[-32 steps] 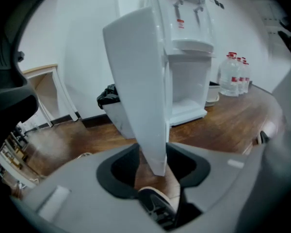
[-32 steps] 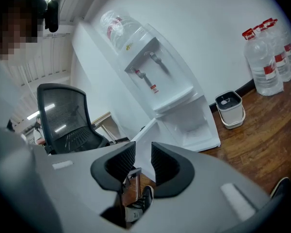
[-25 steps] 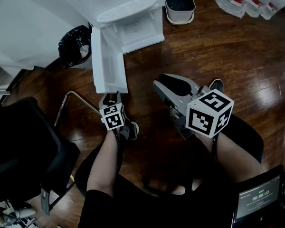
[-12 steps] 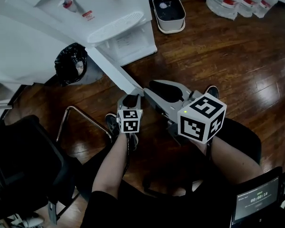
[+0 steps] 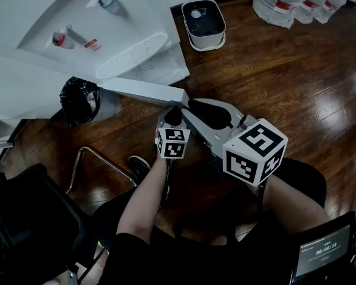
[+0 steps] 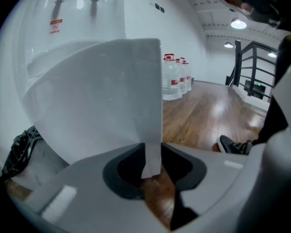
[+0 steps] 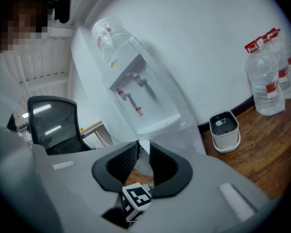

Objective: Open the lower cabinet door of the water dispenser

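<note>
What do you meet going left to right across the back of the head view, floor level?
black trash bag → cabinet door → white bin → water bottles

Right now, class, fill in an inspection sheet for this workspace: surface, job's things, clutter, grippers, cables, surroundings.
Surface: dark wooden floor.
Job's things: white dispenser; its lower door stands open.
Clutter: black bag beside the dispenser; small white container and bottles by the wall; black chair at left.
Grippers: left gripper closing, with the door's edge between its jaws and the pads not yet pressing; right gripper has its jaws narrowly apart, nothing between them.
Cables: nothing seen.
Surroundings: white wall; screen at lower right.
</note>
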